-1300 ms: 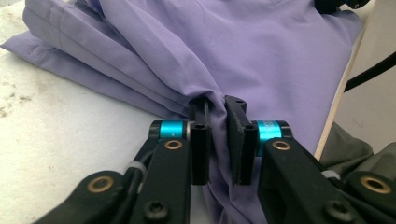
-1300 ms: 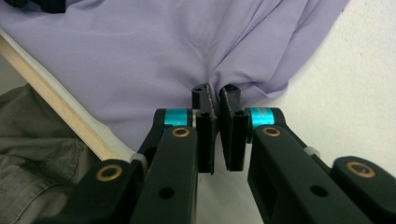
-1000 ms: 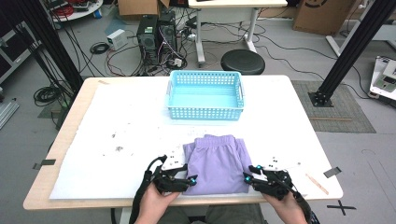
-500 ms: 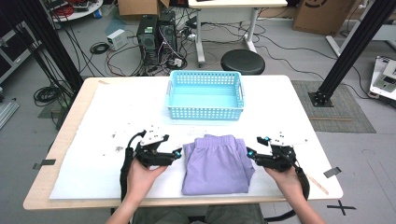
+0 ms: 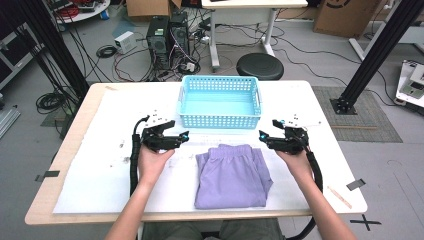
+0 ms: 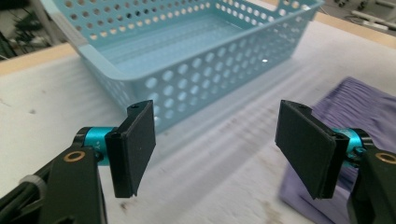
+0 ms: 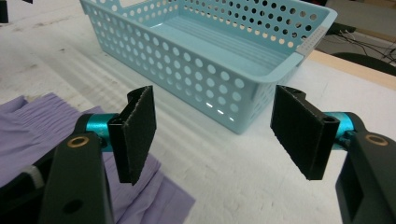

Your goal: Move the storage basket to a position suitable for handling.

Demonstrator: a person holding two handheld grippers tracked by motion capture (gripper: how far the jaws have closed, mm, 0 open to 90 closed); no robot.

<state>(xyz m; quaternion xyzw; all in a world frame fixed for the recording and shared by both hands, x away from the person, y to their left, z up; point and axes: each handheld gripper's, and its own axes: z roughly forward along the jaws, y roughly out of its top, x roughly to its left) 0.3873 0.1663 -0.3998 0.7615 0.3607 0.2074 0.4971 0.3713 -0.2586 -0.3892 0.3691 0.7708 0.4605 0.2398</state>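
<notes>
A folded purple garment [image 5: 232,177] lies flat on the white-covered table, near the front edge. Just beyond it stands a light blue perforated basket [image 5: 220,121] with nothing in it. My left gripper [image 5: 185,135] hovers left of the garment's far corner and points right. My right gripper [image 5: 262,135] hovers at the far right corner and points left. Both have just been opening, with nothing between the jaws. In the left gripper view, the left gripper [image 6: 219,140] frames the basket wall [image 6: 196,84], with the garment [image 6: 359,107] at right. In the right gripper view, the right gripper [image 7: 224,135] faces the basket corner [image 7: 187,60], with the garment [image 7: 42,121] at left.
The white sheet [image 5: 100,170] has bare room left and right of the garment. Tape strips [image 5: 356,184] sit near the table's front corners. Behind the table on the floor are a black stool [image 5: 260,65], computer towers [image 5: 167,35] and cables.
Both grippers moved from the garment's near corners up along its sides to its far corners, toward the basket, and their jaws opened wider. The garment has not shifted.
</notes>
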